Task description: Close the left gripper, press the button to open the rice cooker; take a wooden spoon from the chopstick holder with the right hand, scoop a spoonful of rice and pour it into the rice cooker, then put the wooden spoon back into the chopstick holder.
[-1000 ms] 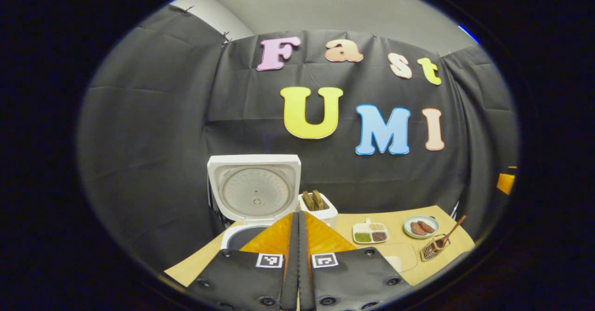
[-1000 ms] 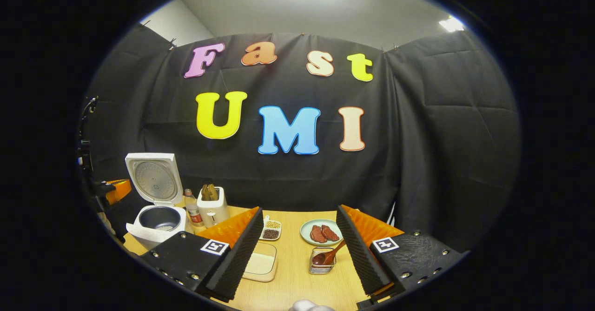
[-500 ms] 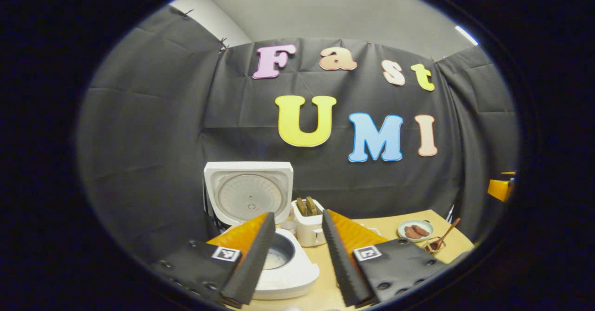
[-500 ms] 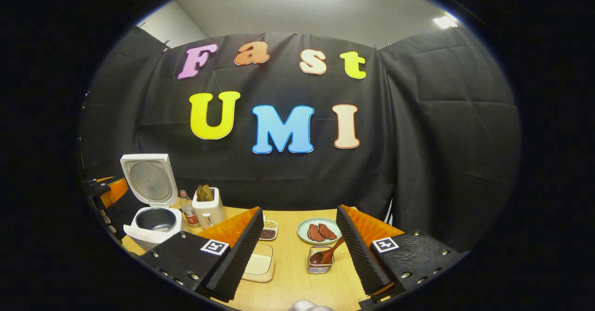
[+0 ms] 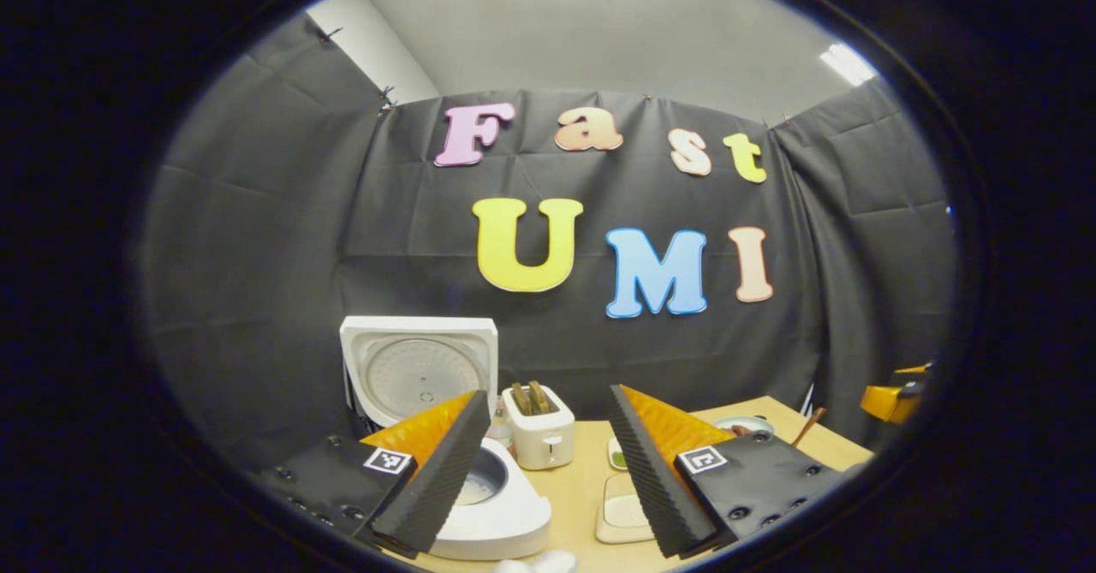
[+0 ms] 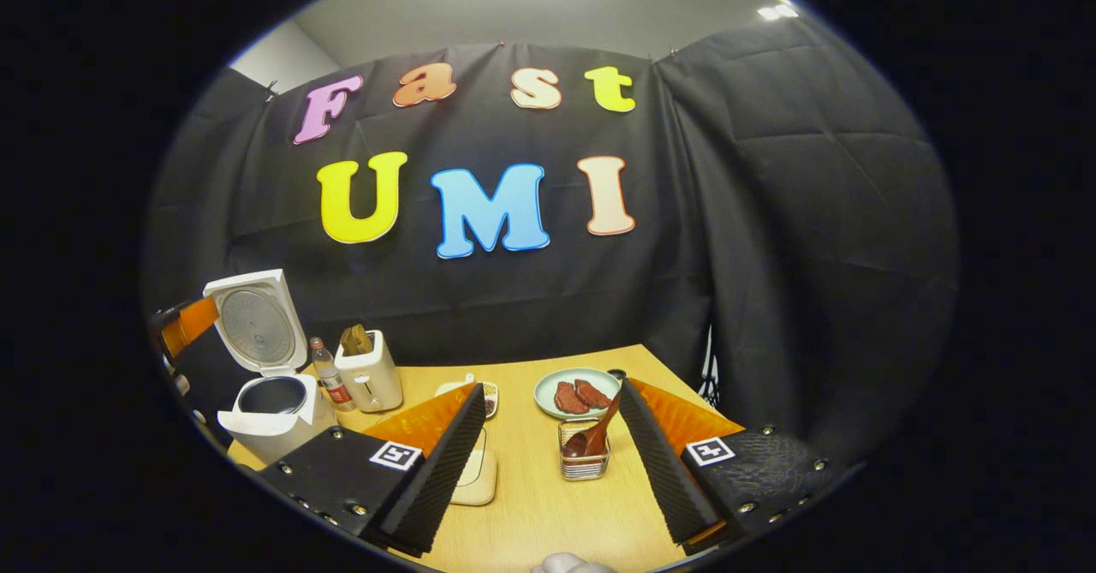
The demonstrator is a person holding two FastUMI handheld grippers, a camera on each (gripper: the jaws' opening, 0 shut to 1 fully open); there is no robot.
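Right gripper view: ridged foam jaws of right gripper [image 6: 548, 436] apart, wooden spoon [image 6: 594, 434] in wire chopstick holder [image 6: 584, 460].

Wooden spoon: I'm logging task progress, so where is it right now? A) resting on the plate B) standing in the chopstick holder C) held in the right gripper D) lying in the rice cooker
B: in the right gripper view the wooden spoon stands in the chopstick holder, ahead of the open right gripper, which touches neither.
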